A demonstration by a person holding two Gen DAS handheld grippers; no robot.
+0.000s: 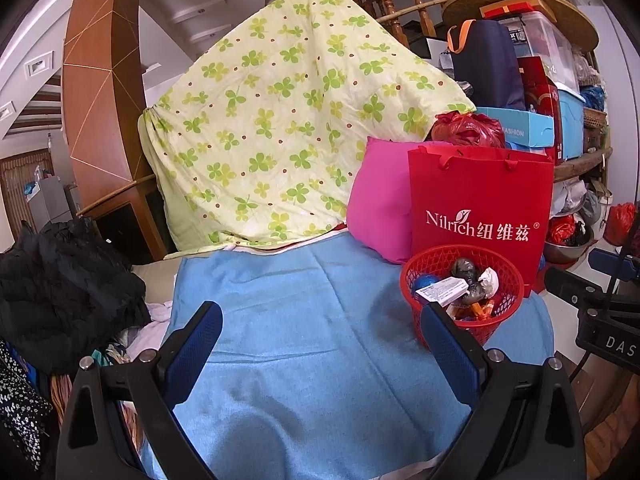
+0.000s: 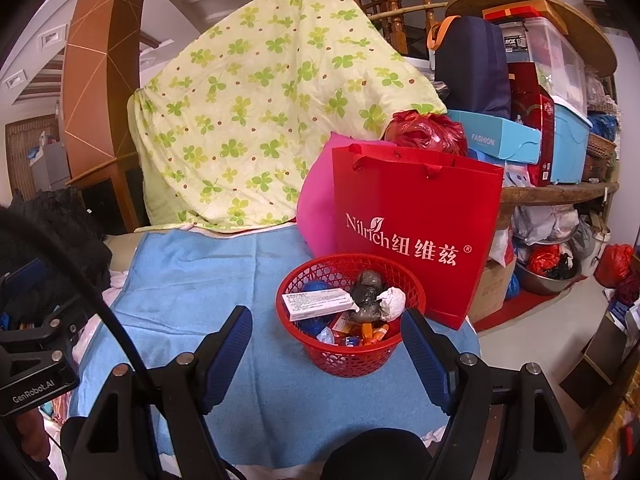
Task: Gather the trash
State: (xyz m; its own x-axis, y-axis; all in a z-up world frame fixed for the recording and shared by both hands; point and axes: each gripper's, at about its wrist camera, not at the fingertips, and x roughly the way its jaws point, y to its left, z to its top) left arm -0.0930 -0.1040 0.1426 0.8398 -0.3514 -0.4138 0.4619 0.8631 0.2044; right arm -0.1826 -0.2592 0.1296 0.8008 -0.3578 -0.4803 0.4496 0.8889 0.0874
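Observation:
A small red mesh basket [image 2: 352,360] stands on a blue cloth [image 2: 200,280]. It holds trash: a white carton [image 2: 318,304], a grey crumpled wad [image 2: 368,294], a white paper ball [image 2: 392,301] and small orange and blue bits. It also shows in the left wrist view [image 1: 496,324] at the right. My right gripper [image 2: 326,330] is open and empty, just in front of the basket. My left gripper [image 1: 322,330] is open and empty over bare blue cloth [image 1: 300,320], left of the basket.
A red Nilrich paper bag [image 2: 416,232] stands right behind the basket, a pink cushion [image 2: 316,212] beside it. A clover-print quilt [image 2: 256,112] hangs behind. Black clothes [image 1: 60,280] lie left. Cluttered shelves [image 2: 560,192] with boxes stand right.

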